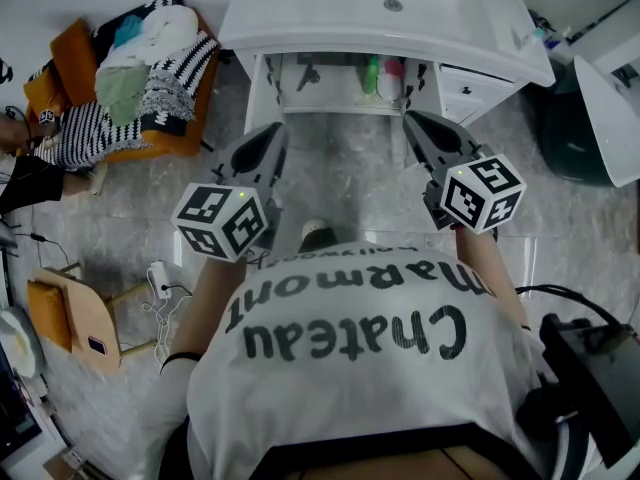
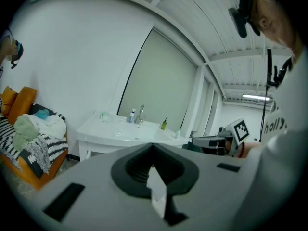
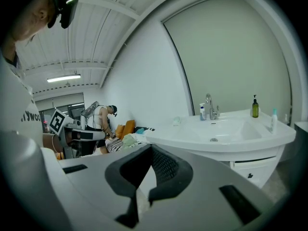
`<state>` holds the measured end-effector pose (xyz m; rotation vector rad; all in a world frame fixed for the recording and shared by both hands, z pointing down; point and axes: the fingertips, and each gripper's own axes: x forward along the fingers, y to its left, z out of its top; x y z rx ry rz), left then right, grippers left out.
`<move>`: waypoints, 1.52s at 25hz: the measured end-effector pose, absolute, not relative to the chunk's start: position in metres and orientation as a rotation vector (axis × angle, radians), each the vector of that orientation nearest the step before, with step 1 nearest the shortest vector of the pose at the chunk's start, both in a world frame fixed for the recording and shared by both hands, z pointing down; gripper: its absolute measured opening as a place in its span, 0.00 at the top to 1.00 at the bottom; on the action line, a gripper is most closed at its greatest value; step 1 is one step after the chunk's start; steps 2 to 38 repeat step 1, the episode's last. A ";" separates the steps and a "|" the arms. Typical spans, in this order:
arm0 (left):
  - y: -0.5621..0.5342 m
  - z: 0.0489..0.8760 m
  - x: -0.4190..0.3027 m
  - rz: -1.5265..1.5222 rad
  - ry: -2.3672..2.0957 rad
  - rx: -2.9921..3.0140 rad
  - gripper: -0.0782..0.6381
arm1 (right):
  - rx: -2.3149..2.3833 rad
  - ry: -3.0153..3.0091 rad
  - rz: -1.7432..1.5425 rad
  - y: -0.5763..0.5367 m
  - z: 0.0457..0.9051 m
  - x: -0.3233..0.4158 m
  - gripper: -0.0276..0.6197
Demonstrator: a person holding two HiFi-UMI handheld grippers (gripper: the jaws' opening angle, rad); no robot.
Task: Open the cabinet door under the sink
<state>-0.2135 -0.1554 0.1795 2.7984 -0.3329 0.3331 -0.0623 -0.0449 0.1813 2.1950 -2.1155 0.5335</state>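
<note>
The white sink vanity [image 1: 385, 13] stands at the top of the head view. Under it the cabinet [image 1: 345, 83] shows its inside, with a green and a pink bottle [image 1: 382, 76] on a shelf; a white panel [image 1: 262, 93] stands at the opening's left edge. My left gripper [image 1: 275, 133] and right gripper [image 1: 412, 120] hang in front of the opening, apart from it, both shut and holding nothing. The left gripper view has the vanity [image 2: 122, 134] beyond the joined tips [image 2: 153, 146]. From the right gripper view the basin [image 3: 226, 131] lies past the tips [image 3: 150, 147].
An orange sofa [image 1: 60, 48] piled with clothes sits at the left, and a wooden chair [image 1: 75, 318] and a cable [image 1: 160, 283] lie nearer. Drawers [image 1: 470, 88] flank the cabinet's right. A dark bin [image 1: 575, 128] stands further right. Another person [image 3: 101, 121] stands by the sofa.
</note>
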 end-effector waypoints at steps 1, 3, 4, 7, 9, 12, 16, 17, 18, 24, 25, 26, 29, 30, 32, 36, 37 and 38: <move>-0.155 0.179 -0.213 0.333 -0.335 2.799 0.88 | 2.195 -2.114 0.535 -0.044 0.181 -0.062 0.94; -0.155 0.179 -0.213 0.333 -0.335 2.799 0.88 | 2.195 -2.114 0.535 -0.044 0.181 -0.062 0.94; -0.155 0.179 -0.213 0.333 -0.335 2.799 0.88 | 2.195 -2.114 0.535 -0.044 0.181 -0.062 0.94; -0.155 0.179 -0.213 0.333 -0.335 2.799 0.88 | 2.195 -2.114 0.535 -0.044 0.181 -0.062 0.94; -0.155 0.179 -0.213 0.333 -0.335 2.799 0.88 | 2.195 -2.114 0.535 -0.044 0.181 -0.062 0.94; -0.155 0.179 -0.213 0.333 -0.335 2.799 0.88 | 2.195 -2.114 0.535 -0.044 0.181 -0.062 0.94; -0.155 0.179 -0.213 0.333 -0.335 2.799 0.88 | 2.195 -2.114 0.535 -0.044 0.181 -0.062 0.94; -0.155 0.179 -0.213 0.333 -0.335 2.799 0.88 | 2.195 -2.114 0.535 -0.044 0.181 -0.062 0.94; -0.155 0.179 -0.213 0.333 -0.335 2.799 0.88 | 2.195 -2.114 0.535 -0.044 0.181 -0.062 0.94; -0.155 0.179 -0.213 0.333 -0.335 2.799 0.88 | 2.195 -2.114 0.535 -0.044 0.181 -0.062 0.94; -0.155 0.179 -0.213 0.333 -0.335 2.799 0.88 | 2.195 -2.114 0.535 -0.044 0.181 -0.062 0.94; -0.155 0.179 -0.213 0.333 -0.335 2.799 0.88 | 2.195 -2.114 0.535 -0.044 0.181 -0.062 0.94; -0.155 0.179 -0.213 0.333 -0.335 2.799 0.88 | 2.195 -2.114 0.535 -0.044 0.181 -0.062 0.94; -0.155 0.179 -0.213 0.333 -0.335 2.799 0.88 | 2.195 -2.114 0.535 -0.044 0.181 -0.062 0.94; -0.155 0.179 -0.213 0.333 -0.335 2.799 0.88 | 2.195 -2.114 0.535 -0.044 0.181 -0.062 0.94; -0.155 0.179 -0.213 0.333 -0.335 2.799 0.88 | 2.195 -2.114 0.535 -0.044 0.181 -0.062 0.94; -0.155 0.179 -0.213 0.333 -0.335 2.799 0.88 | 2.195 -2.114 0.535 -0.044 0.181 -0.062 0.94; -0.155 0.179 -0.213 0.333 -0.335 2.799 0.88 | 2.195 -2.114 0.535 -0.044 0.181 -0.062 0.94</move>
